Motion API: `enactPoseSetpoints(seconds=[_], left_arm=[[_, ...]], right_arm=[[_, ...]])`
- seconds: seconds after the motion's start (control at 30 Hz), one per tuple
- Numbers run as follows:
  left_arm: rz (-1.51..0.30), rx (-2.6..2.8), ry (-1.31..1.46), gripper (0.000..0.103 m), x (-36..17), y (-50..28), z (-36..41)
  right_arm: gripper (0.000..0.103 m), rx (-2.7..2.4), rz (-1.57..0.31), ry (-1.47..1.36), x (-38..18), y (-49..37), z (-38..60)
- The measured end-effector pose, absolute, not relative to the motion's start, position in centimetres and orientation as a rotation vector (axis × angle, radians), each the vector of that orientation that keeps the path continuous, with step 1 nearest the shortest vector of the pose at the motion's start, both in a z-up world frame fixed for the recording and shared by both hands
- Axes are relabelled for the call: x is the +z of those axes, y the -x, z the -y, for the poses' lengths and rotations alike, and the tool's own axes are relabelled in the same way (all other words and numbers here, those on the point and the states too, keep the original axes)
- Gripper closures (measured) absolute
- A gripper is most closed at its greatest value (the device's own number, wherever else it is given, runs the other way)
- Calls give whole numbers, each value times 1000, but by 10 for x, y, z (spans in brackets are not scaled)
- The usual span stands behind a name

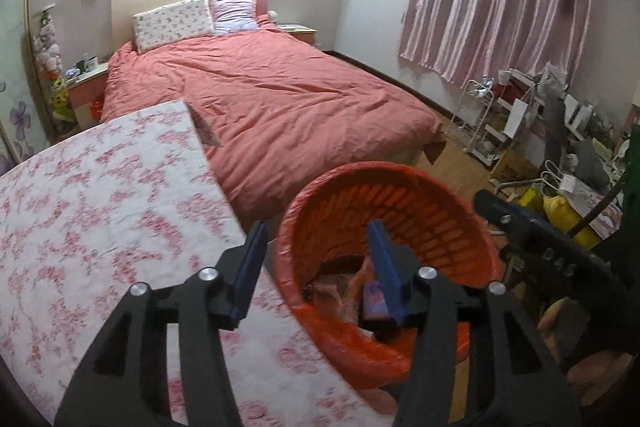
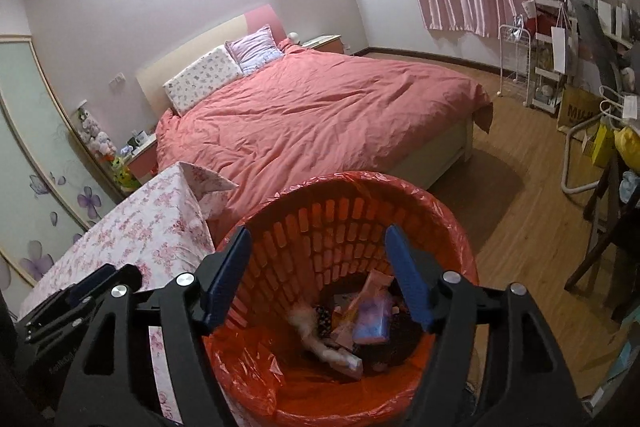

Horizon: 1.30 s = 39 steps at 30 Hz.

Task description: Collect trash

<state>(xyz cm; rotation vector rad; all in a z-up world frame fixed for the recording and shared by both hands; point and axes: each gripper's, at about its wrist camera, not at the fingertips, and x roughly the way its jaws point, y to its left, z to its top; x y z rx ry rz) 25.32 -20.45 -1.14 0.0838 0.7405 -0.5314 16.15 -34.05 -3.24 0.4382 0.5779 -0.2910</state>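
An orange slatted bin (image 2: pixel 328 223) lined with an orange bag stands on the floor beside the table. Several wrappers and packets (image 2: pixel 368 315) lie at its bottom, one pale piece blurred. My right gripper (image 2: pixel 320 243) is open and empty, right above the bin's mouth. My left gripper (image 1: pixel 318 239) is open and empty, over the table's edge and the bin's rim (image 1: pixel 304 195). Trash (image 1: pixel 376 297) shows inside the bin there too. The right gripper's body (image 1: pixel 532 231) shows at the right of the left wrist view.
A table with a pink floral cloth (image 1: pixel 100 195) is left of the bin. A bed with a salmon duvet (image 2: pixel 320 107) lies beyond. Cluttered racks and bags (image 2: pixel 580 75) line the right wall under pink curtains. A dark chair (image 2: pixel 604 223) stands at right.
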Motion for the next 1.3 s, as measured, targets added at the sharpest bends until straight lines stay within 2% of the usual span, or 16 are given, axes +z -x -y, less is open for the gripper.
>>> enactPoseSetpoints(seconds=[0.17, 0.23, 0.4, 0.63, 0.9, 1.3], left_arm=[[-653, -460, -134, 25, -1, -230, 170], [-607, -420, -144, 13, 5, -213, 151], [-523, -331, -129, 4, 21, -176, 107], [-444, -205, -92, 4, 36, -120, 49], [-448, -110, -22, 4, 25, -66, 4], [-443, -31, -11, 4, 1, -11, -23]], right_arm=[[16, -388, -535, -297, -18, -145, 321], [4, -433, -503, -238, -9, -133, 311], [2, -536, -423, -97, 12, -110, 284], [2, -540, -336, 4, 36, -62, 248], [2, -527, -212, 30, 33, -11, 206], [2, -426, -389, -75, 9, 13, 181]])
